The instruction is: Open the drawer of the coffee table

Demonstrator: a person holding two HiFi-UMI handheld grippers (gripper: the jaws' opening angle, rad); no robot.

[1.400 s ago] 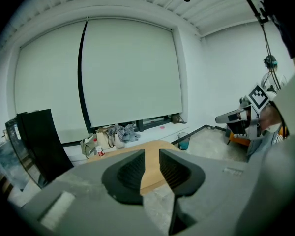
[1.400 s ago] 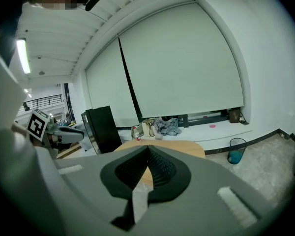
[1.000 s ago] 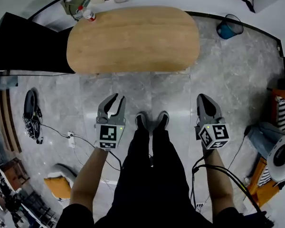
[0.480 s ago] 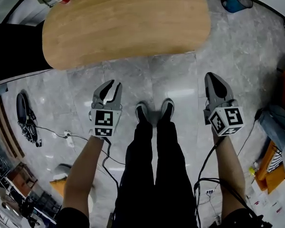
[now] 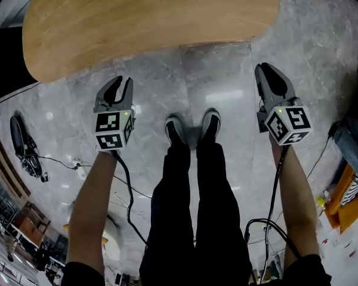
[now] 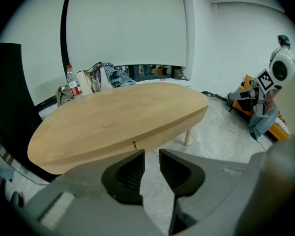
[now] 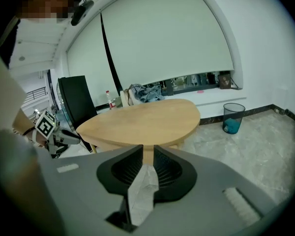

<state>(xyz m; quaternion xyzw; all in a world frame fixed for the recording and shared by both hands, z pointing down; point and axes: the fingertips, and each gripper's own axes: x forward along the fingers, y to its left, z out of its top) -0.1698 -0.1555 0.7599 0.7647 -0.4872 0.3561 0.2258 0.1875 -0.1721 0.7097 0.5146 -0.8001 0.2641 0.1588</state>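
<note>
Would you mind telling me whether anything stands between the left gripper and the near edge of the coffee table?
Nothing visible does. Only bare floor lies between the left gripper, its jaws apart and empty, and the near edge of the coffee table; the person's shoes stand off to the side.

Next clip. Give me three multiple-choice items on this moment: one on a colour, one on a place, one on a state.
1. The coffee table top is:
A. black
B. light wood
C. glass

2. Where does the blue waste bin stand?
A. on the table
B. on the floor beside the table
C. under the table

3. The left claw is:
A. open and empty
B. shut on a handle
C. shut on a cloth

Key: B, pale wood grain shows in every view; B, the right gripper view shows the bin on the floor off the table's end; A, the left gripper view shows a gap between the jaws with only floor behind it.
</note>
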